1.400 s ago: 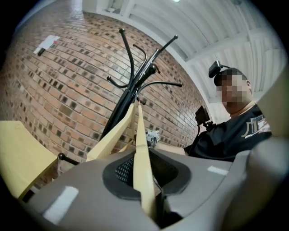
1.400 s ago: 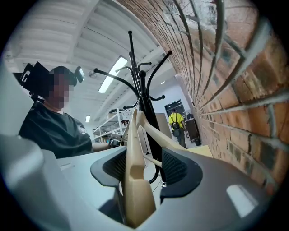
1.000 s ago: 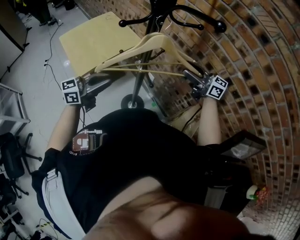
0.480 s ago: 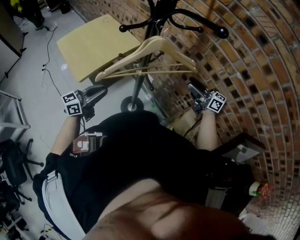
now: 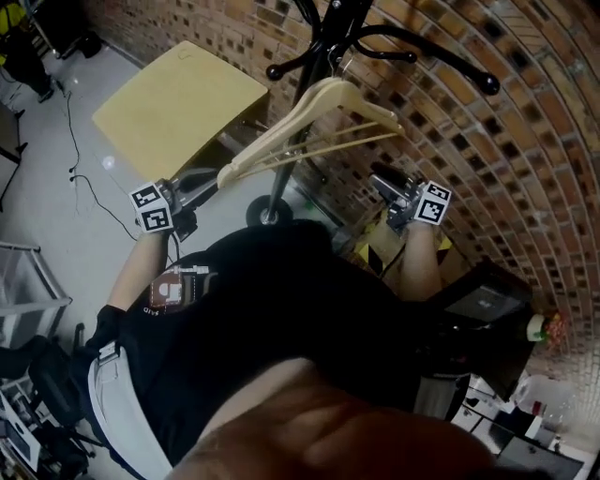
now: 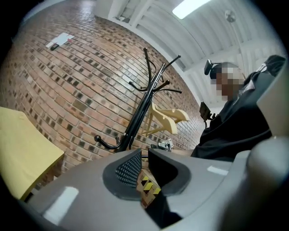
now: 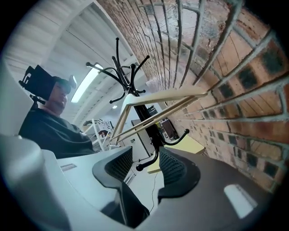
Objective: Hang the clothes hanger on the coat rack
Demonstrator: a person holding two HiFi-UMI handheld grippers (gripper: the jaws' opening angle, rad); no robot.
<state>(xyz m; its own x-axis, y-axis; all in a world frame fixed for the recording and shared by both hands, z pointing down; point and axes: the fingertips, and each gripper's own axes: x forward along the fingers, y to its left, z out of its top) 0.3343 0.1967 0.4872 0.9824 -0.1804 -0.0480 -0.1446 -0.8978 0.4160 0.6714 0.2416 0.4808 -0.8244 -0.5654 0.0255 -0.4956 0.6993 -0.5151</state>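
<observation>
Grippers [image 5: 214, 181] [image 5: 382, 182] x2, hanger [image 5: 319, 106] x1, rack [image 5: 275, 186] x1

Indoor workroom, more lab or studio than home: a bare brick wall [image 5: 487, 159], a grey hard floor [image 5: 56, 216] with a loose cable [image 5: 73, 141] trailing across it, a ceiling strip light [image 6: 192, 6], a plain yellow table [image 5: 178, 98] and a black coat rack [image 6: 142, 108]

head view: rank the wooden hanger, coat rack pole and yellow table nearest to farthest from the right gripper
1. wooden hanger: its right end hangs just above the right gripper.
2. coat rack pole: to the gripper's left, mid-frame.
3. yellow table: far upper left, beyond the pole.
</observation>
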